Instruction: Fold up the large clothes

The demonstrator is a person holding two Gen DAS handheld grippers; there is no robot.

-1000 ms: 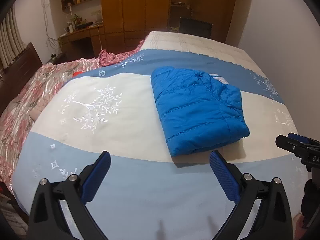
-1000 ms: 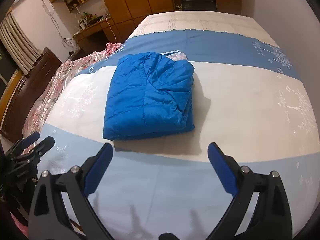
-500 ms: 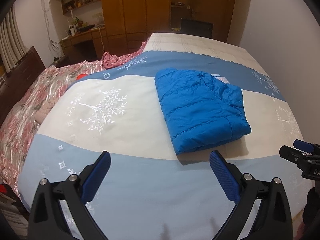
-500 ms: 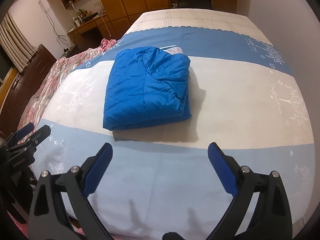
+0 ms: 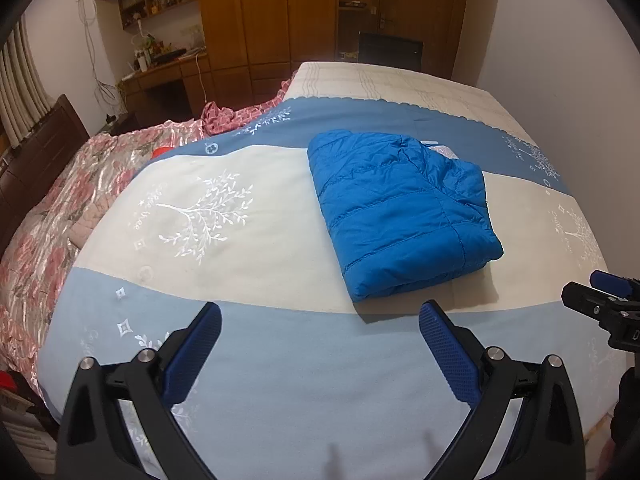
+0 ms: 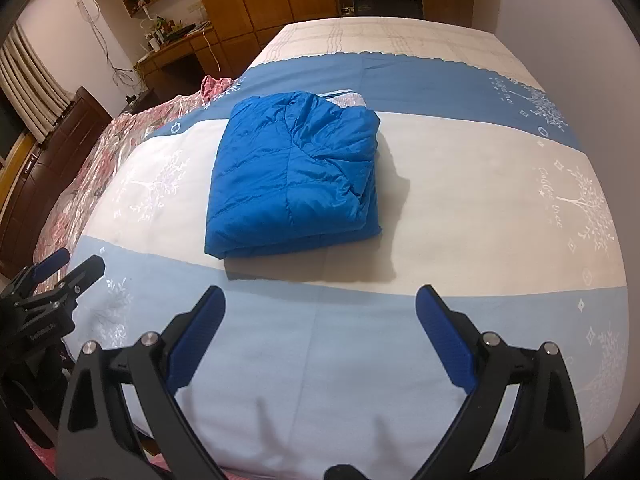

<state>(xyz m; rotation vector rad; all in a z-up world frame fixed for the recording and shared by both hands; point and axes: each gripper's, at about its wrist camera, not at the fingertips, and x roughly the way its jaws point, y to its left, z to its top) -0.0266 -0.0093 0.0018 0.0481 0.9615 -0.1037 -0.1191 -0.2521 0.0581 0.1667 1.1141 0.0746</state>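
Observation:
A blue puffer jacket (image 5: 400,212) lies folded into a thick rectangle on the bed's white band; it also shows in the right wrist view (image 6: 296,172). A grey lining patch peeks out at its far edge. My left gripper (image 5: 320,312) is open and empty, held above the pale blue band near the bed's front edge, short of the jacket. My right gripper (image 6: 320,296) is open and empty, also back from the jacket. Each gripper shows at the edge of the other's view: the right one (image 5: 600,304) and the left one (image 6: 60,276).
The bed cover (image 5: 240,360) has blue, white and pale blue bands with tree prints. A pink floral quilt (image 5: 60,208) lies bunched on the left. A dark headboard (image 6: 48,160), wooden wardrobes (image 5: 260,12) and a cluttered desk stand behind. A wall runs along the right.
Both grippers have pulled back and risen away from the jacket, which now looks smaller and farther. Both stay open. The jacket has not moved.

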